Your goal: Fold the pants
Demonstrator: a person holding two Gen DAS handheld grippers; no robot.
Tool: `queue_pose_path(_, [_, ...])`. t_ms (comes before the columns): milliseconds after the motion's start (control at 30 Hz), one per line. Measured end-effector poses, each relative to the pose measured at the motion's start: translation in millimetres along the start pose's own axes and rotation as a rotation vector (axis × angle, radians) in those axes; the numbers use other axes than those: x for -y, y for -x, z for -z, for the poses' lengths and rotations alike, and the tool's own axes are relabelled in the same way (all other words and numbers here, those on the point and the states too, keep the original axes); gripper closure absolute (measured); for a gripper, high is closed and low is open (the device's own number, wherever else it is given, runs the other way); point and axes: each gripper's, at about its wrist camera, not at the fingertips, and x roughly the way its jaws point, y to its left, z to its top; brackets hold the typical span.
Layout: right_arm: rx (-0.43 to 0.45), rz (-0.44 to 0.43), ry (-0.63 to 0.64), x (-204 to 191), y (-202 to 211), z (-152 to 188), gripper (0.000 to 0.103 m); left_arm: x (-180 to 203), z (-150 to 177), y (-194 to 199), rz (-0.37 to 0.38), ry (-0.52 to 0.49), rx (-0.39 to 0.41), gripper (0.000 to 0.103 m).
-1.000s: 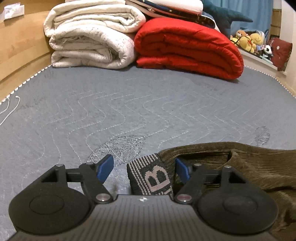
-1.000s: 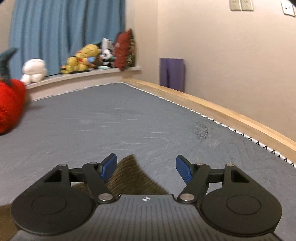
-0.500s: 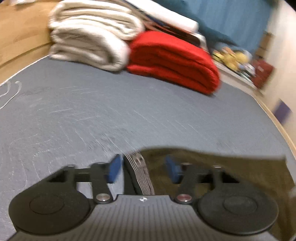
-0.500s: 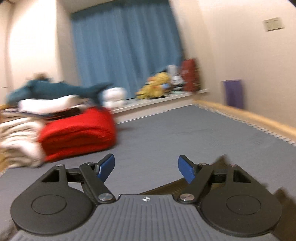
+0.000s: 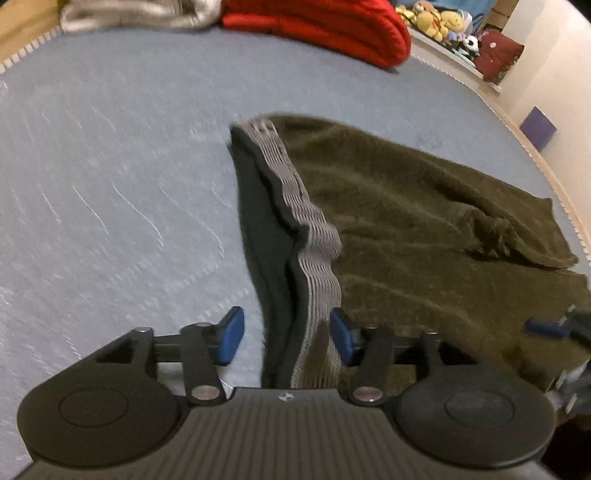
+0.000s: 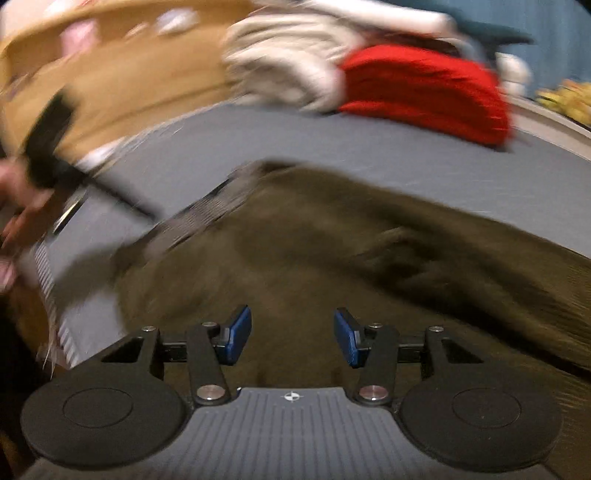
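Olive-brown corduroy pants (image 5: pixel 406 221) lie spread on the grey-blue bed cover (image 5: pixel 110 166). Their grey striped waistband (image 5: pixel 314 240) runs from the far middle down toward me. My left gripper (image 5: pixel 286 339) points down at it. Its jaws are opening, and the waistband and its dark lining lie between the pads without being pinched. My right gripper (image 6: pixel 293 338) hovers over the pants (image 6: pixel 332 240) in a blurred view. Its jaws are closing, with only flat cloth below them. One of its blue pads (image 5: pixel 543 326) shows at the right edge of the left wrist view.
A folded white quilt (image 5: pixel 140 14) and a red blanket (image 5: pixel 321 26) sit at the head of the bed. Stuffed toys (image 5: pixel 432 18) and a dark red cushion (image 5: pixel 498 55) line the ledge. A person's hand (image 6: pixel 22 214) holds the left gripper at the left.
The left gripper tipped down and drew back, so the whole waistband now shows; its jaws narrowed, then widened. The right gripper swung round from the wall side to above the pants.
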Motion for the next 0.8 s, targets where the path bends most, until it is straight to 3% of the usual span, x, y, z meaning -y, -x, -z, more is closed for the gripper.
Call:
queue_pose_path(133, [-0.09,-0.103,0.168,-42.6,-9.9,12.9,0.044,5.5,1.8,-15.1,0.034,-0.037,-0.044,0.039])
queue_pose_path(267, [-0.127,-0.163,0.263,-70.5,-15.0,24.3,0.042,14.8,-2.2,-32.5,0.004,-0.085,-0.098,0.039])
queue_pose_path(333, [-0.154,-0.163,0.285,-70.6,-22.3,27.7,0.042,13.3,-3.0,-37.3,0.007,-0.076,-0.112,0.041])
queue_pose_path(433, [-0.157,-0.163,0.327,-69.8,-23.8,31.6,0.042,16.0,-0.3,-34.5,0.013,-0.111,-0.105,0.054])
queue_pose_path(467, [-0.153,-0.164,0.336,-70.5,-22.6,31.3,0.045,19.2,1.6,-32.1,0.008,-0.138,-0.096,0.059])
queue_pose_path(600, [-0.137,-0.174,0.4,-70.8,-19.6,28.5,0.08,28.7,6.9,-17.5,-0.024,-0.206,-0.056,0.076])
queue_pose_path(700, [-0.125,-0.193,0.416,-70.9,-16.7,25.5,0.087,31.1,7.1,0.8,-0.02,-0.212,-0.019,0.077])
queue_pose_path(800, [-0.104,-0.237,0.417,-68.9,-9.9,23.7,0.088,33.6,11.5,8.0,-0.025,-0.243,-0.038,0.077])
